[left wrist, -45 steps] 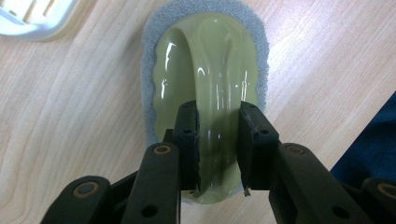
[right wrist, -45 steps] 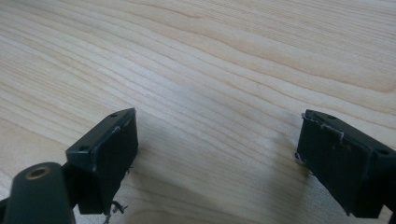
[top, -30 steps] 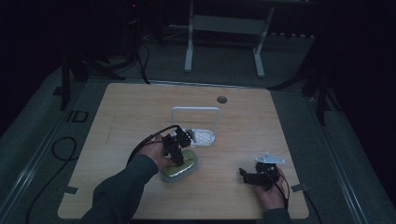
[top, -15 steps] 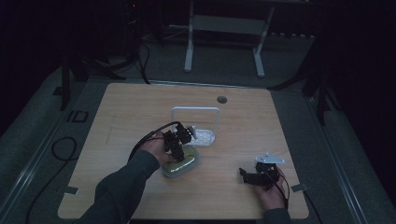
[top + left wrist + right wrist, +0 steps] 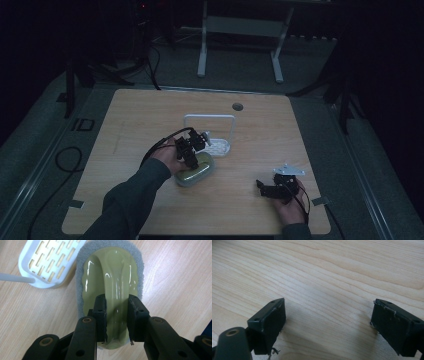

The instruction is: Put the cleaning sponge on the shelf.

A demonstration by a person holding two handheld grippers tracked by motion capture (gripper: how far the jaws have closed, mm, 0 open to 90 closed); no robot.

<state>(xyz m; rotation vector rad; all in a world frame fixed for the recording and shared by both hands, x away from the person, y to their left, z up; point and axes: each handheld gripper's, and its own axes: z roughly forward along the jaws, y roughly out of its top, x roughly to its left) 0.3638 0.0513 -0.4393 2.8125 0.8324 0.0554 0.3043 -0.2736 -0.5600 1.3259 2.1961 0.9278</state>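
A green plastic scrubber (image 5: 199,172) with a grey sponge base lies on the wooden table (image 5: 135,115), just left of the middle. My left gripper (image 5: 191,157) comes down on it from above. In the left gripper view the scrubber (image 5: 112,275) shows a glossy raised handle, and my left gripper (image 5: 117,301) is shut on that ridge, one jaw on each side. My right gripper (image 5: 261,185) rests low near the front right of the table, held by a hand. In the right gripper view it (image 5: 327,313) stands wide open over bare wood.
A white slotted dish (image 5: 220,147) with a tall white loop handle (image 5: 209,117) stands just behind the scrubber, its corner (image 5: 47,262) almost touching the sponge. A round cable hole (image 5: 237,106) sits near the table's far edge. A dark floor and a white stand lie beyond.
My left gripper and the scrubber have crept slightly toward the white dish. The right gripper has stayed put.
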